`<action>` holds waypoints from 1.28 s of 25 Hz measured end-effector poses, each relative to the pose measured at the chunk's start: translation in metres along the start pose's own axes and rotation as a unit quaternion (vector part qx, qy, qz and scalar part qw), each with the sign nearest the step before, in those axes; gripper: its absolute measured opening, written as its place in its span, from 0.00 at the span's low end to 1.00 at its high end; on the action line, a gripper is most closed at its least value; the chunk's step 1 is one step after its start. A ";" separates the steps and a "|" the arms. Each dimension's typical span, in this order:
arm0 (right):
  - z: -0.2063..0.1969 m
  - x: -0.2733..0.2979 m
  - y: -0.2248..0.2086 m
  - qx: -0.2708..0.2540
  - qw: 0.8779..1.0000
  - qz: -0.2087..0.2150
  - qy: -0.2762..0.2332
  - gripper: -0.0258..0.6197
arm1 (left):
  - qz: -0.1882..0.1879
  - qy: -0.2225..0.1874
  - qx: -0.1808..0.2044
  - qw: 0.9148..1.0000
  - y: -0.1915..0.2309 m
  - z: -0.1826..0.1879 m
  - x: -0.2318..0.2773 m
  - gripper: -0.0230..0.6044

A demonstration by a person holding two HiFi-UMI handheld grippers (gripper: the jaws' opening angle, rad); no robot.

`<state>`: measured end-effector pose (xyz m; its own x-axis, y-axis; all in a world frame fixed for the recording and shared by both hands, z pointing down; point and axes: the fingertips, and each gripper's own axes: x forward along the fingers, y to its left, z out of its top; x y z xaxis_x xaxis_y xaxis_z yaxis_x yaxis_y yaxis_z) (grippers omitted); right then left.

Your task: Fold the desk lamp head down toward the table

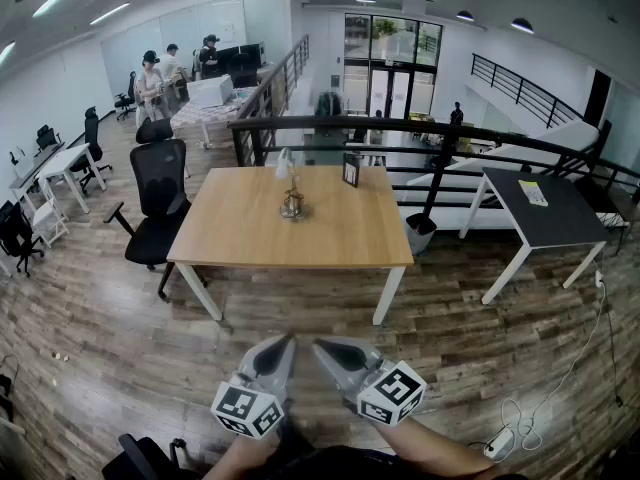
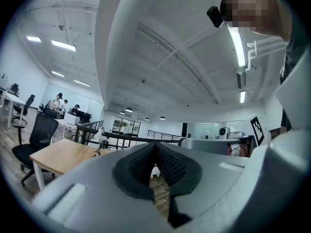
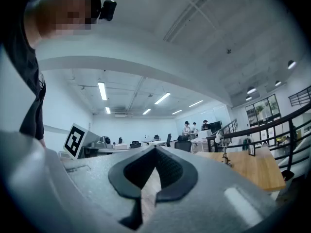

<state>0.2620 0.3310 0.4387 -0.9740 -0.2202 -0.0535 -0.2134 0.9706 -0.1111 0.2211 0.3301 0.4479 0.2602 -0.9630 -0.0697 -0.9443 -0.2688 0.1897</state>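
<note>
A small desk lamp [image 1: 291, 196] with a brass base and a white head stands upright near the middle of the wooden table [image 1: 240, 238]. Both grippers are far from it, over the floor in front of the table. My left gripper [image 1: 287, 339] and my right gripper [image 1: 319, 345] point toward the table with their tips close together. In the left gripper view the left gripper [image 2: 155, 147] is shut, nothing in it, with the lamp [image 2: 100, 142] small at the left. The right gripper [image 3: 155, 149] is likewise shut and empty in its own view, and the lamp [image 3: 224, 152] shows at the right.
A small dark frame [image 1: 351, 170] stands on the table's far edge. A black office chair [image 1: 160, 198] sits at the table's left end. A dark table [image 1: 545, 208] stands to the right, a black railing [image 1: 400, 128] behind. People [image 1: 150, 78] stand far back left. A cable [image 1: 520, 418] lies on the floor.
</note>
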 end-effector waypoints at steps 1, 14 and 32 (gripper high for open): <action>-0.003 0.003 -0.001 0.000 1.000 0.000 0.001 0.04 | -0.001 0.000 -0.001 1.000 0.003 -0.001 0.000 0.03; -0.018 0.086 -0.035 0.020 1.000 -0.002 0.005 0.04 | -0.029 -0.004 -0.007 1.000 0.088 0.008 0.027 0.03; -0.033 0.236 -0.093 0.056 0.998 -0.020 0.012 0.04 | -0.082 0.034 -0.023 0.996 0.225 0.015 0.077 0.03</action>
<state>0.0492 0.1919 0.4690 -0.9666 -0.2553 -0.0238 -0.2439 0.9440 -0.2224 0.0256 0.1956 0.4701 0.4242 -0.9048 -0.0373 -0.8785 -0.4212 0.2255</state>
